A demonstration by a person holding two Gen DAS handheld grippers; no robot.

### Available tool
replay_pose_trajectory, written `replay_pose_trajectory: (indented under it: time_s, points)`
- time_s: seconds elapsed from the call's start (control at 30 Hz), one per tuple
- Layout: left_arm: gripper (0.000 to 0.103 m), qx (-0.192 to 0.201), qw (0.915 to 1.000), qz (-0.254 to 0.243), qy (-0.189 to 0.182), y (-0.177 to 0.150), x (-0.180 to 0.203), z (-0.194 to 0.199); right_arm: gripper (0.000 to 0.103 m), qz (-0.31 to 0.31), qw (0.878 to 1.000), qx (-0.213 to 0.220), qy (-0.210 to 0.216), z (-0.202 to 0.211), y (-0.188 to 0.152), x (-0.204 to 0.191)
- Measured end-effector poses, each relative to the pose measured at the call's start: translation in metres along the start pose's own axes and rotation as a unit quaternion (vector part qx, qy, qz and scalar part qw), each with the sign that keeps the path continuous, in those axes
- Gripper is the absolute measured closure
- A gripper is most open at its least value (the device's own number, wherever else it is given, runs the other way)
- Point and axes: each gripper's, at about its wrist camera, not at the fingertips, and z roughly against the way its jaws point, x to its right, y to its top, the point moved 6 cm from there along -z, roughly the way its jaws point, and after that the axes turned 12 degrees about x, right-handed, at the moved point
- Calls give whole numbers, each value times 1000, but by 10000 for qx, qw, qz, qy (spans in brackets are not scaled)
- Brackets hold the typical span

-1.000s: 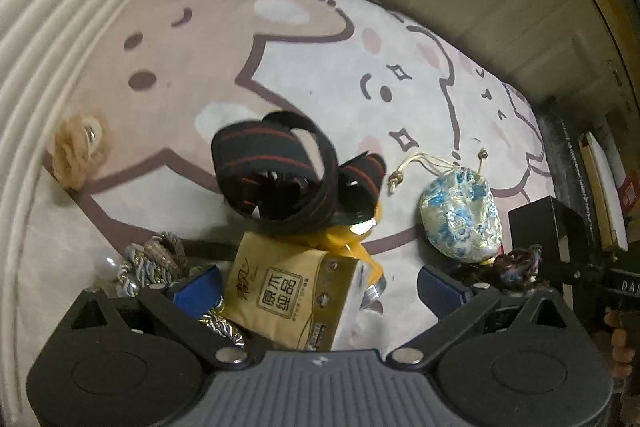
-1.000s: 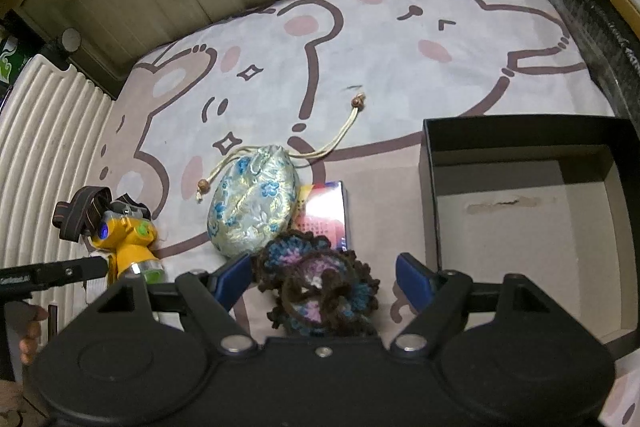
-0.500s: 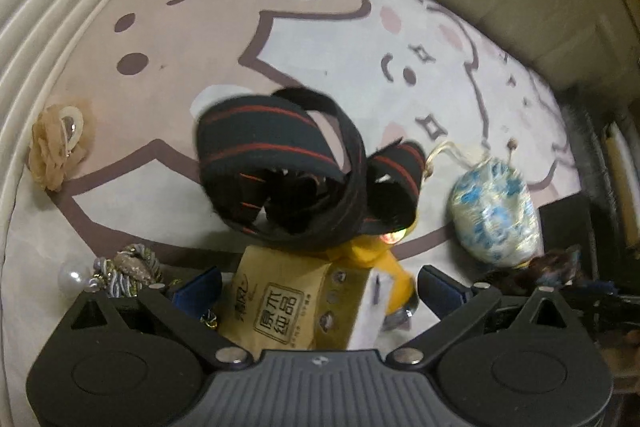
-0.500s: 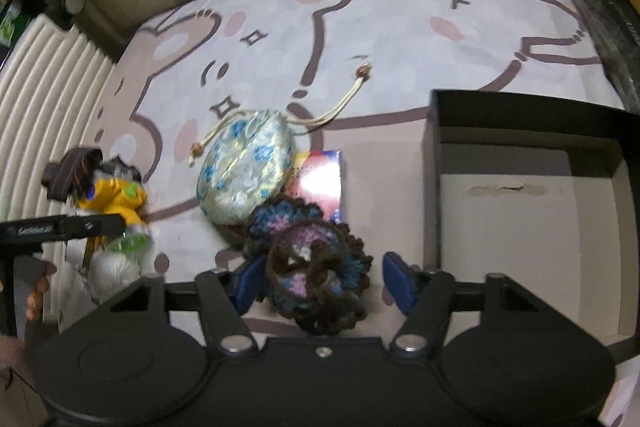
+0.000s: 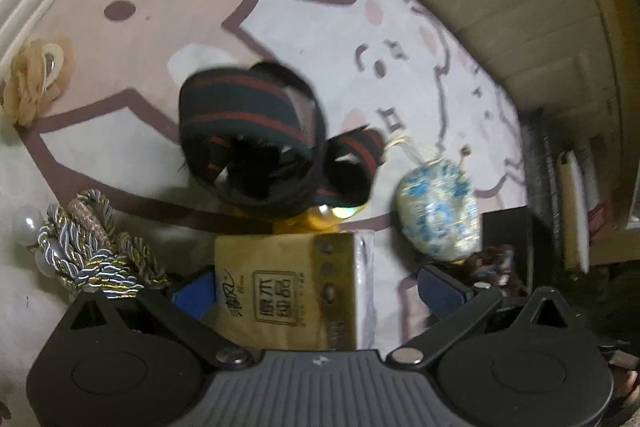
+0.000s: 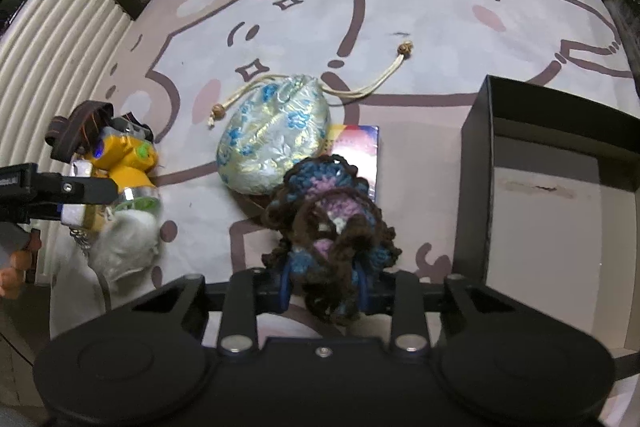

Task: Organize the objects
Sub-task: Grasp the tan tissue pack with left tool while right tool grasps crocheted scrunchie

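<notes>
I'm closing my right tongs (image 6: 324, 287) on the crochet piece (image 6: 332, 219), and the way to do it well is to bite deep into the bunched yarn, not the loose frill, so it lifts in one clump and doesn't drag the card (image 6: 358, 151) or the pouch (image 6: 274, 139) lying against it at 11 o'clock. The jaws are closing now, nearly together, with the yarn between the blue pads and already bulging around them. The box (image 6: 472, 163) stands open at 3 o'clock, just beside; I reckon that is where it goes.

My left tongs (image 5: 316, 287) stand wide apart around the tissue pack (image 5: 288, 287), the pads not visibly pressing on it. The headlamp strap (image 5: 252, 131) lies at 12 o'clock beyond it, the cord (image 5: 88, 251) at 9.
</notes>
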Motion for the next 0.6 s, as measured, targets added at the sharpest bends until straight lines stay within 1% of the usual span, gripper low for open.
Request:
replay_pose_trajectory:
  time_s: [0.13, 0.2, 0.23, 0.3, 0.33, 0.4, 0.43, 0.5, 0.6]
  points:
    - [1, 98, 9998, 13, -146, 1, 11, 10, 73, -35, 10000, 26, -5, 3, 1, -1]
    - [2, 105, 9999, -6, -80, 0, 15, 13, 73, -46, 10000, 49, 5, 5, 1, -1]
    - [4, 88, 9999, -39, 26, -1, 17, 13, 73, -49, 10000, 61, 2, 6, 2, -1]
    - [10, 9, 9995, -142, 288, -3, 18, 11, 74, -57, 10000, 81, 11, 8, 2, 0]
    - [12, -53, 9988, -202, 447, -6, 19, 8, 74, -63, 9999, 89, 15, 8, 2, 0]
    - [20, -133, 9967, -369, 713, -9, 18, 6, 74, -57, 9999, 104, 22, 10, 2, 0]
    - [22, -154, 9955, -431, 824, -10, 17, 5, 75, -50, 9999, 111, 22, 11, 2, 0]
    - [22, -154, 9945, -449, 933, -10, 16, 6, 75, -39, 9999, 127, 29, 13, 2, 1]
    - [23, -85, 9944, -423, 964, -9, 18, 10, 77, -60, 9998, 176, 45, 17, 3, 1]
